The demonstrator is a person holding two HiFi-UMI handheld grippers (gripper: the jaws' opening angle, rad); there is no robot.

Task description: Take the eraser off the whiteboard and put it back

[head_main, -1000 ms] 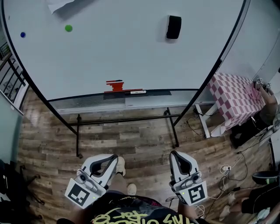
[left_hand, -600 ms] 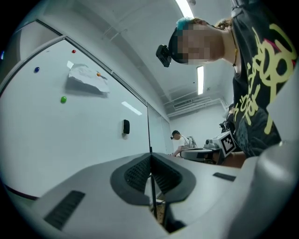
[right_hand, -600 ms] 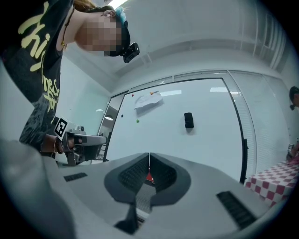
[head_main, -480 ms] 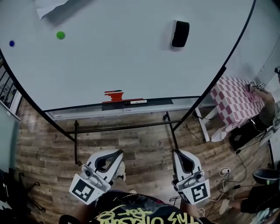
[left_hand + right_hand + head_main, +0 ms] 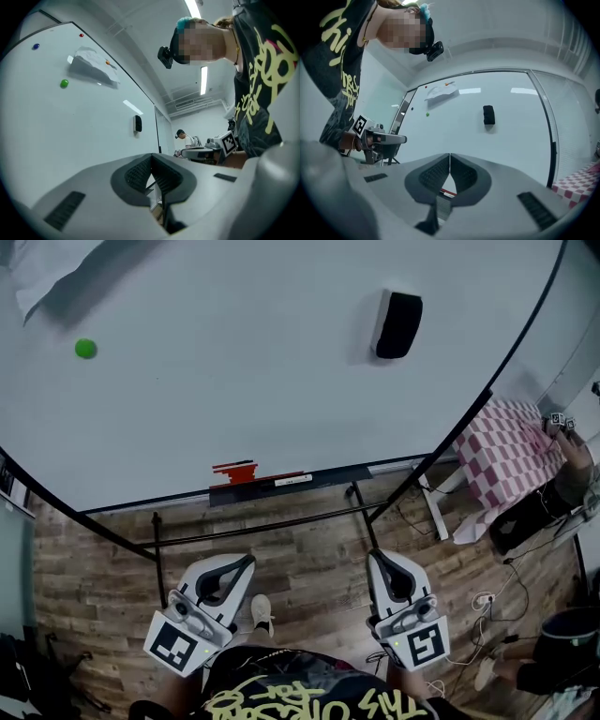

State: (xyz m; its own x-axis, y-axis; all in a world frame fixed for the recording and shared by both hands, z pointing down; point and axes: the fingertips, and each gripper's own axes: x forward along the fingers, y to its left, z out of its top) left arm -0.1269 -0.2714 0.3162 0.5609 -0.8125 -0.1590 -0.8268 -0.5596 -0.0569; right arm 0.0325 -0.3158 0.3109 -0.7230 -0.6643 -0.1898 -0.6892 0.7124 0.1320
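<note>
A black eraser clings to the whiteboard at its upper right; it also shows small in the left gripper view and in the right gripper view. Both grippers hang low near my body, far short of the board. My left gripper is shut with nothing between its jaws. My right gripper is also shut and holds nothing. In each gripper view the jaw tips meet, left and right.
A green magnet and a pinned sheet of paper sit at the board's upper left. Red markers lie on the board's tray. A checkered table stands right. Another person is seated far off. Cables lie on the wooden floor.
The whiteboard and eraser have shifted lower and nearer in the head view as I step closer. Both grippers stay shut at my waist.
</note>
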